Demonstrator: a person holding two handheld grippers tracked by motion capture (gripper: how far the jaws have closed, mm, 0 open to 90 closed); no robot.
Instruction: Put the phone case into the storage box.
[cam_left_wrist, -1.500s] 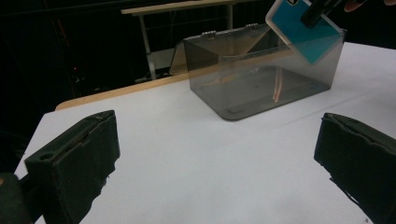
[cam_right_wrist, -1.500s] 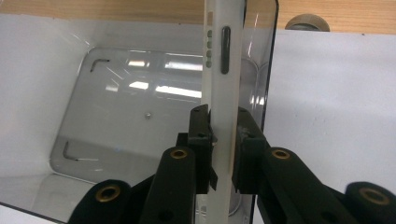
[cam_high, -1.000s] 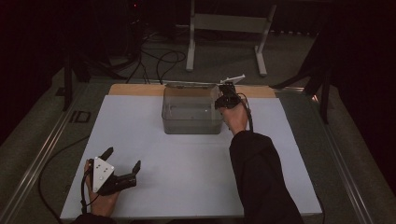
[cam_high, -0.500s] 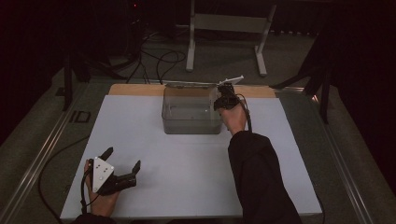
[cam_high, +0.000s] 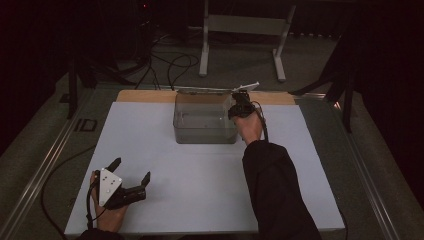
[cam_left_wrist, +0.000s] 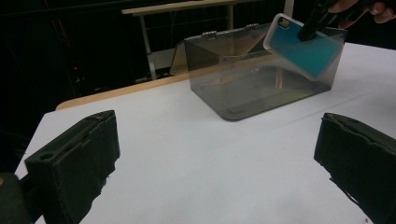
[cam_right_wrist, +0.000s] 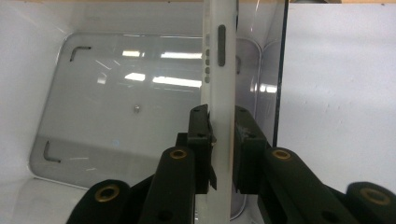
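A clear grey plastic box (cam_high: 205, 120) stands at the back middle of the white table, its lid (cam_left_wrist: 219, 44) swung open behind it. My right gripper (cam_high: 240, 104) hovers over the box's right end, shut on a phone case (cam_high: 247, 88) with a white rim and blue inside. In the right gripper view the case (cam_right_wrist: 219, 70) stands edge-on between the pads (cam_right_wrist: 201, 140), above the box floor (cam_right_wrist: 130, 107). From the left gripper view the case (cam_left_wrist: 303, 46) tilts into the box (cam_left_wrist: 252, 88). My left gripper (cam_high: 132, 169) rests open at the front left, nothing between its jaws (cam_left_wrist: 215, 154).
A wooden strip (cam_high: 145, 96) runs along the table's back edge. Beyond it on the floor are a metal stand (cam_high: 245, 25) and loose cables (cam_high: 170, 62). Metal rails (cam_high: 50, 160) border the table sides.
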